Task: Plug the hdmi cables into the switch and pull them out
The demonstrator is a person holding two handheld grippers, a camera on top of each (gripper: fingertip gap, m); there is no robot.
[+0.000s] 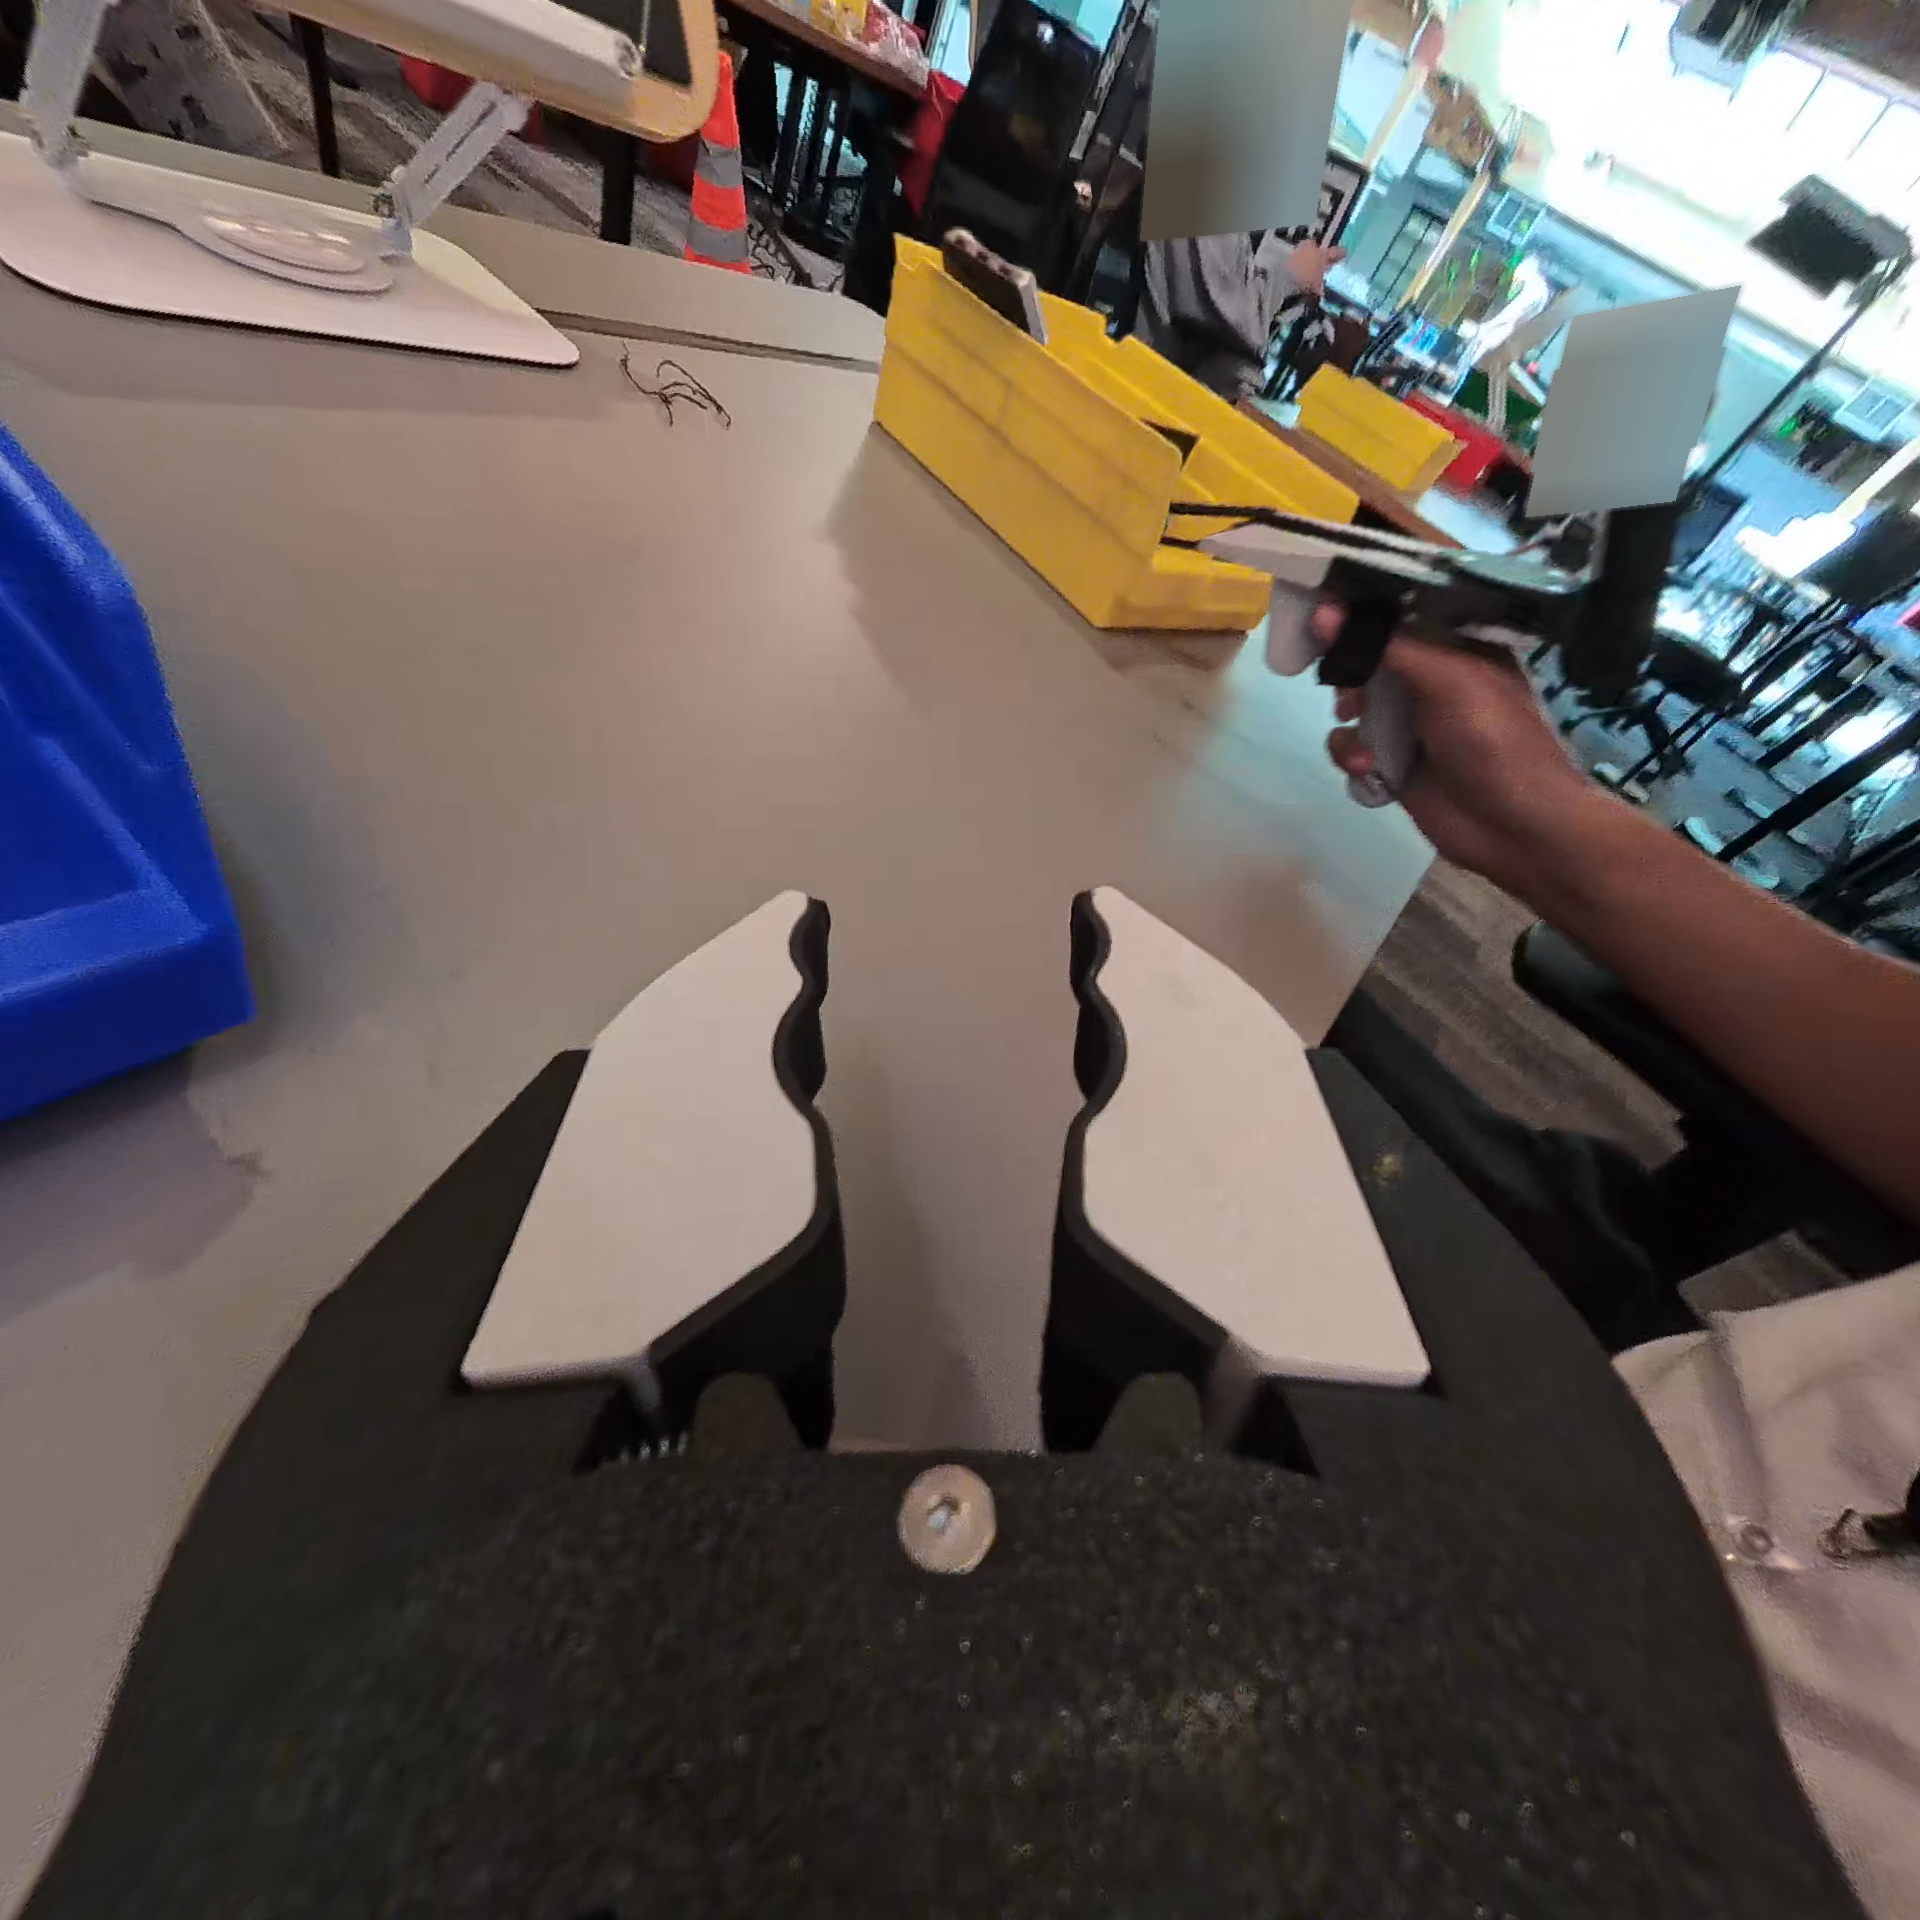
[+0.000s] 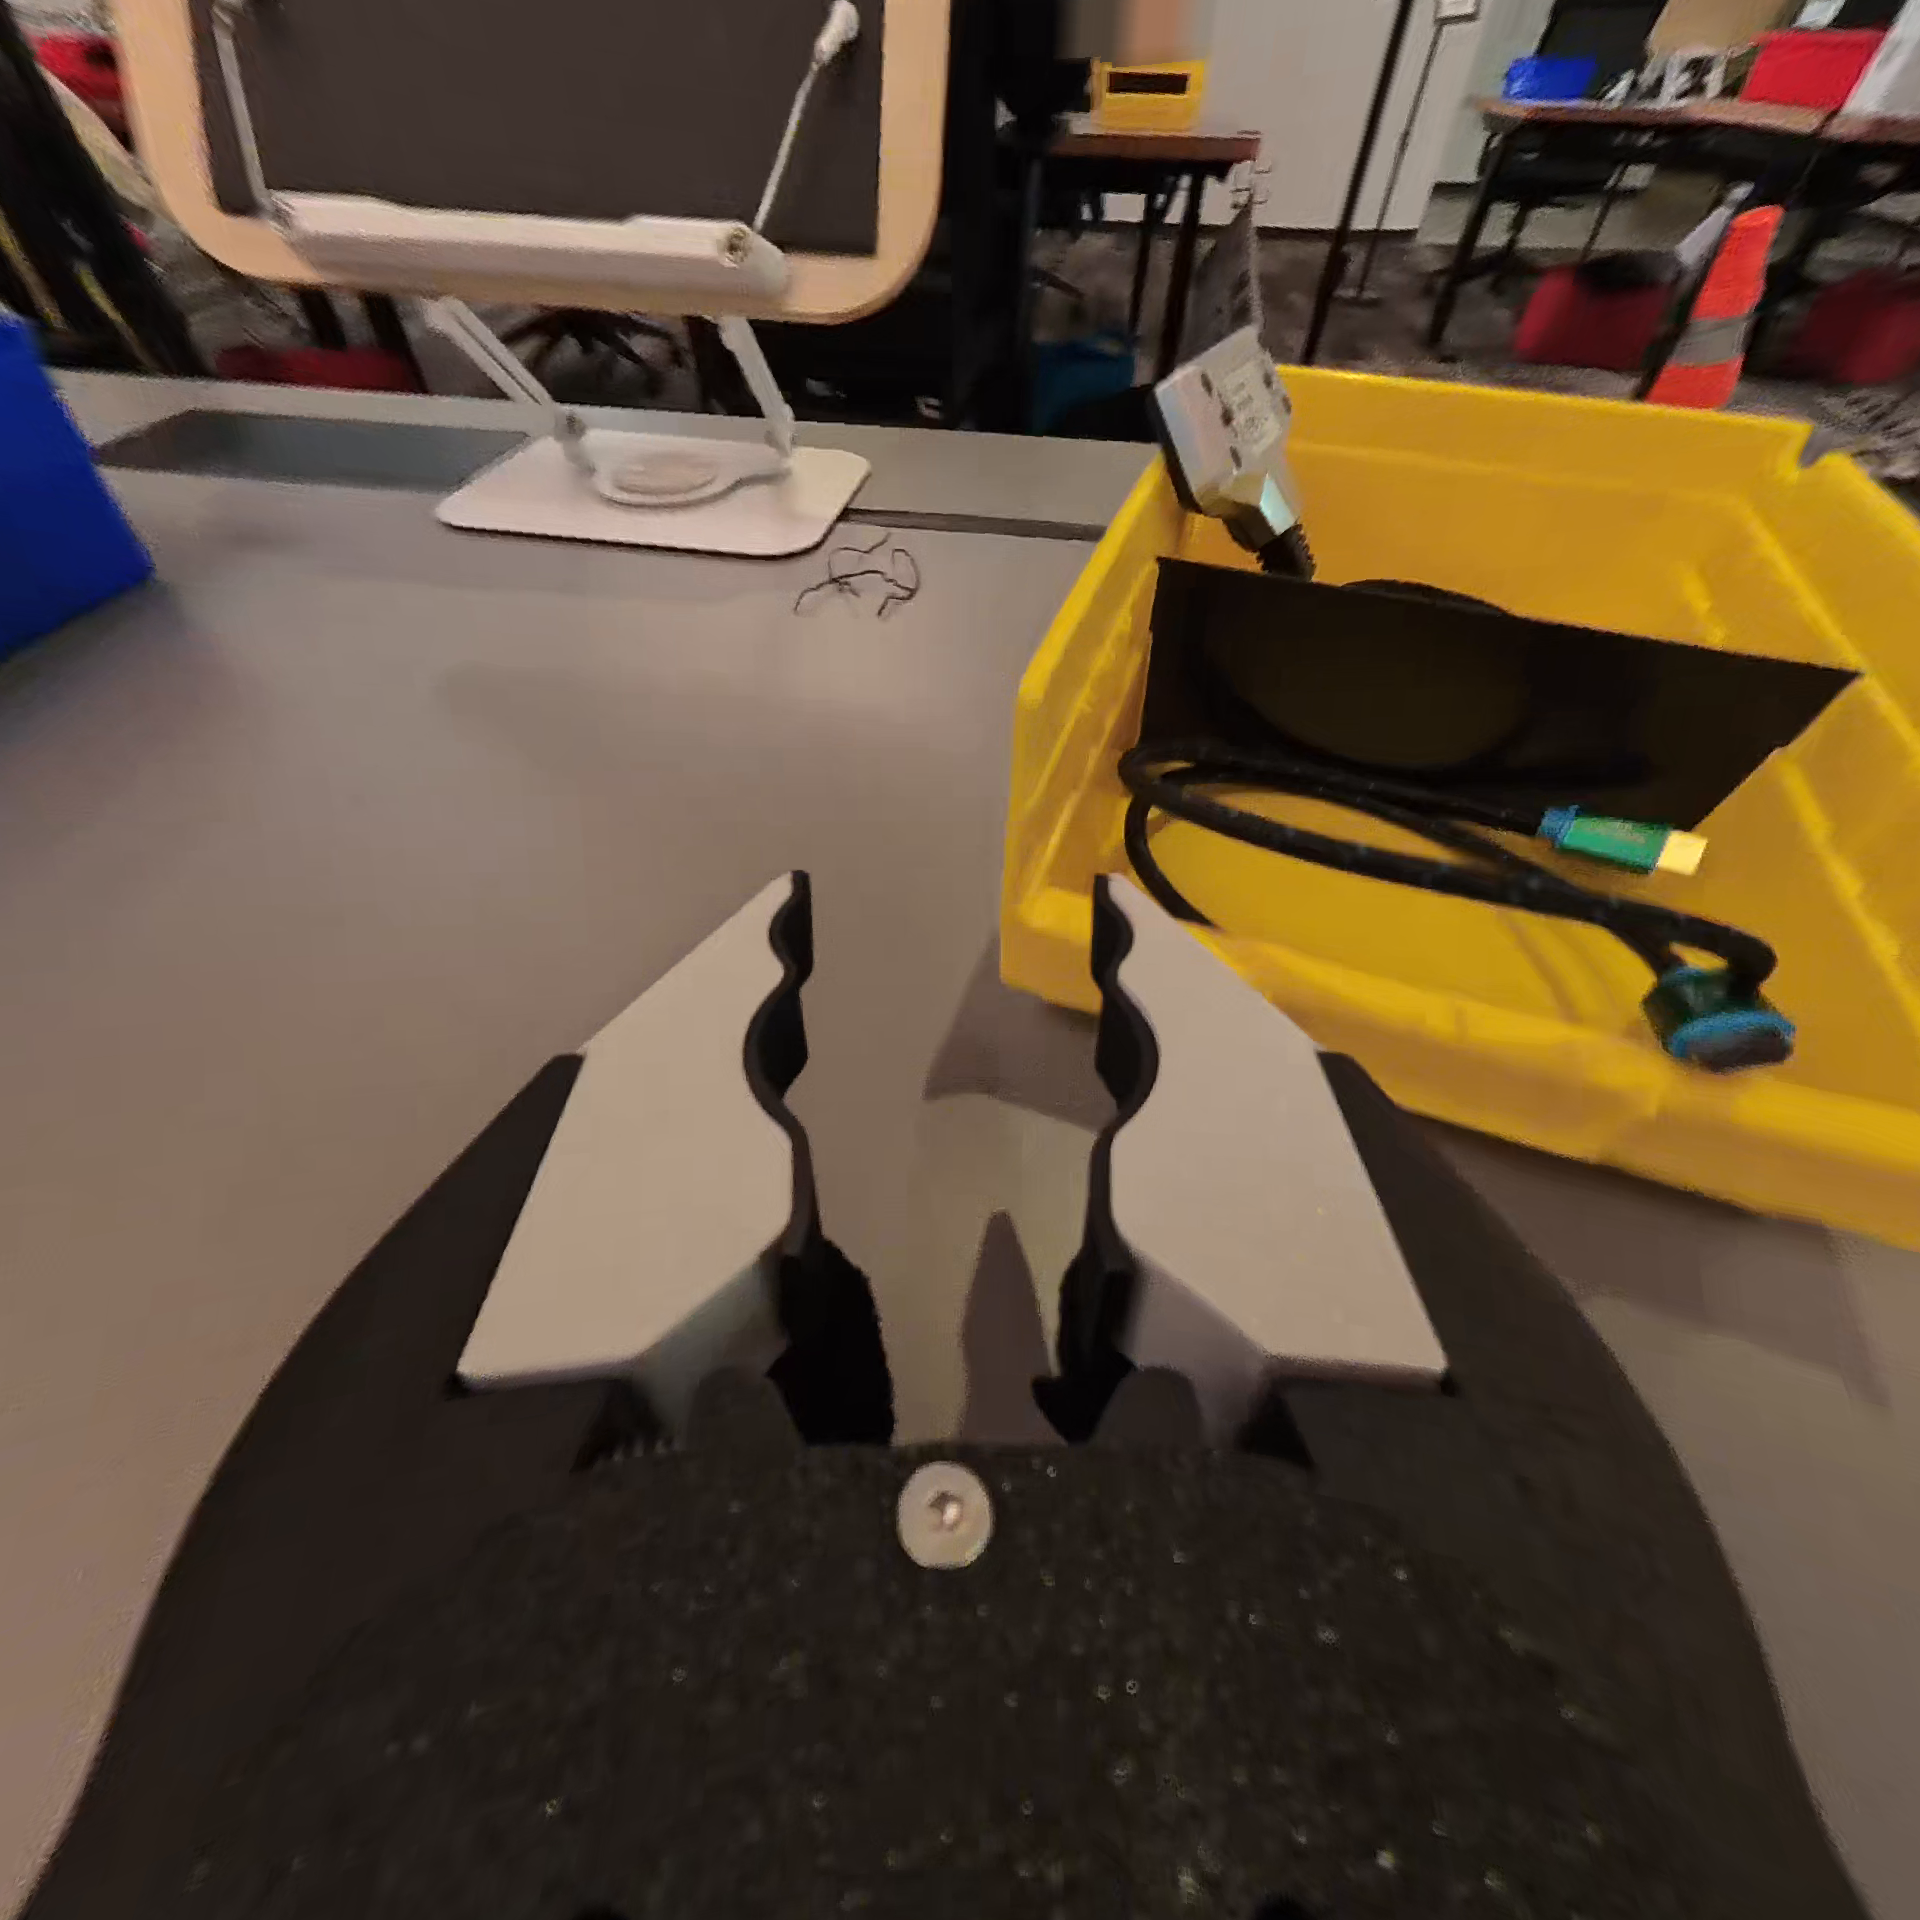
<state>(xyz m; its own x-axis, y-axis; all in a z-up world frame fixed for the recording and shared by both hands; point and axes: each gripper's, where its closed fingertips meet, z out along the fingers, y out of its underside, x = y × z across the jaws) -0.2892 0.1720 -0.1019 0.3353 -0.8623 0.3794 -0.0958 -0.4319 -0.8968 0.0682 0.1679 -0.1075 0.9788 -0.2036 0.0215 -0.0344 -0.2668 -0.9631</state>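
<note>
In the right wrist view, a yellow bin [image 2: 1455,1081] holds black braided HDMI cables [image 2: 1351,831]. One cable ends in a green plug [image 2: 1610,836], another in a blue-ringed plug [image 2: 1714,1029]. The silver switch [image 2: 1226,426] leans tilted on the bin's far left rim with a cable plug [image 2: 1273,514] in its lower end. My right gripper [image 2: 951,904] is open and empty, just left of the bin's near corner. My left gripper [image 1: 951,914] is open and empty over the grey table [image 1: 623,675], well short of the bin [image 1: 1039,457] and switch [image 1: 997,275]. The right gripper [image 1: 1221,545] shows there too, held by a hand.
A black divider [image 2: 1455,696] stands across the bin. A white tablet stand [image 2: 665,499] sits at the table's back. A blue bin [image 1: 83,831] is at the left. Loose black thread [image 2: 862,582] lies on the table. An orange cone [image 1: 719,177] stands on the floor beyond. My right fingertips sit around 35 cm from my left ones. To the green plug [image 2: 1610,836]: right tips about 20 cm, left tips about 60 cm.
</note>
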